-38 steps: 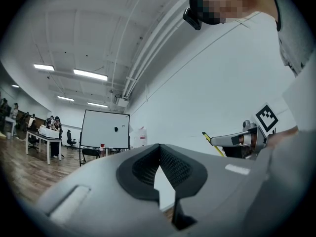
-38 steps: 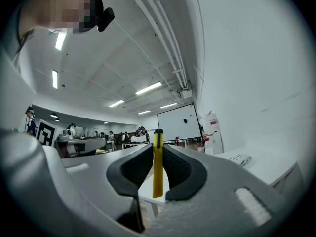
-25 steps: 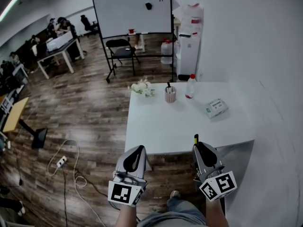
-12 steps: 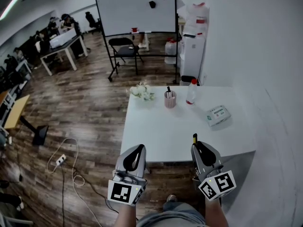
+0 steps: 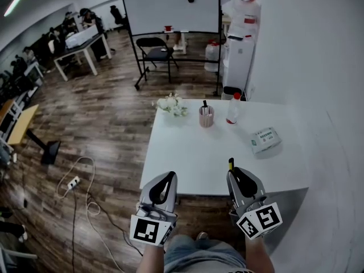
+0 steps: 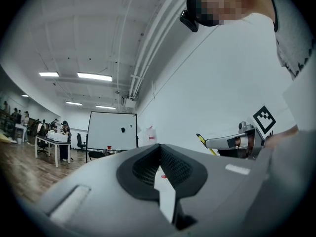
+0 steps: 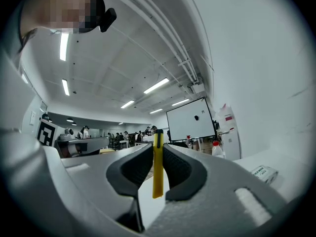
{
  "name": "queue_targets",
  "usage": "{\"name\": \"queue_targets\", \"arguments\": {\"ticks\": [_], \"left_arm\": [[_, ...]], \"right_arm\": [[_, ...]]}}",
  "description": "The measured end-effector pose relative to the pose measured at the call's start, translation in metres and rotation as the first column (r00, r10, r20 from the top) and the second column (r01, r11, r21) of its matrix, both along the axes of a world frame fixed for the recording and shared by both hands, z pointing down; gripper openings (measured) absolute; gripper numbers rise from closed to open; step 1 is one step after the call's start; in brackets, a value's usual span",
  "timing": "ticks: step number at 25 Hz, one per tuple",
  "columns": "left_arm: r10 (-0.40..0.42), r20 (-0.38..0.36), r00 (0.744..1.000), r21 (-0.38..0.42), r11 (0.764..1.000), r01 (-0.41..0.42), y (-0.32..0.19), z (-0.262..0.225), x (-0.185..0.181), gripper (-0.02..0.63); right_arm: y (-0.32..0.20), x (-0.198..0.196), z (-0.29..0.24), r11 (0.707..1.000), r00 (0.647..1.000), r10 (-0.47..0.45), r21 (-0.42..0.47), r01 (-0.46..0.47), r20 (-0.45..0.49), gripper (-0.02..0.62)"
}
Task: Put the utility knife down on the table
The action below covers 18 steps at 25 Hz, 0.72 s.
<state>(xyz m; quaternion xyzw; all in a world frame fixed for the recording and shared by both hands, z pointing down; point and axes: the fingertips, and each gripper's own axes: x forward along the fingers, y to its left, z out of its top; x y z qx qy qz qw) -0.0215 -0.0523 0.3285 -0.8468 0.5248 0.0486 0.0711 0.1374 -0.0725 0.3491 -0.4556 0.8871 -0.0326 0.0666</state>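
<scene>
My right gripper (image 5: 235, 173) hovers over the near edge of the white table (image 5: 199, 152), shut on a yellow utility knife (image 7: 157, 167) that stands upright between its jaws. In the head view the utility knife's dark tip (image 5: 231, 163) pokes out ahead of the jaws. My left gripper (image 5: 168, 179) is level with it at the table's near left corner, jaws pressed together with nothing between them. The left gripper view shows the right gripper (image 6: 232, 142) off to the side with the knife (image 6: 206, 144) sticking out.
At the table's far side stand a small flower bunch (image 5: 170, 104), a pink pen cup (image 5: 205, 116) and a red-capped bottle (image 5: 232, 110). A tissue pack (image 5: 265, 139) lies at the right. Beyond are a chair (image 5: 158, 54), a whiteboard (image 5: 170, 7) and a water dispenser (image 5: 238, 56). Cables (image 5: 77, 181) run across the floor on the left.
The head camera has moved in, so the table sits slightly nearer and both grippers now reach over its near edge. The knife stays clamped in the right gripper.
</scene>
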Motion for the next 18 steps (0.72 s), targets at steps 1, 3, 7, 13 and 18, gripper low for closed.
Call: {"name": "queue_targets", "arguments": {"ticks": [1, 3, 7, 13, 18], "left_arm": [[-0.004, 0.001, 1.0, -0.001, 1.0, 0.004, 0.0, 0.0, -0.001, 0.014], [-0.015, -0.001, 1.0, 0.001, 1.0, 0.015, 0.0, -0.001, -0.003, 0.014], [-0.033, 0.018, 0.999, 0.003, 0.999, 0.033, -0.005, -0.004, -0.006, 0.014], [-0.026, 0.036, 0.999, -0.003, 1.0, 0.026, -0.018, -0.004, -0.008, 0.012], [0.001, 0.026, 1.0, 0.009, 1.0, -0.001, -0.034, -0.007, -0.009, 0.012]], "right_arm": [[-0.001, 0.0, 0.0, 1.0, 1.0, -0.004, -0.001, 0.004, 0.0, 0.063], [-0.004, 0.0, 0.0, 1.0, 1.0, -0.011, -0.002, 0.011, 0.001, 0.064], [-0.011, 0.001, -0.001, 1.0, 1.0, -0.019, 0.0, 0.019, 0.005, 0.064], [-0.022, -0.007, -0.002, 0.999, 0.999, -0.033, 0.007, 0.033, -0.005, 0.064], [-0.039, -0.015, -0.003, 0.999, 0.999, -0.035, 0.01, 0.036, -0.008, 0.064]]}}
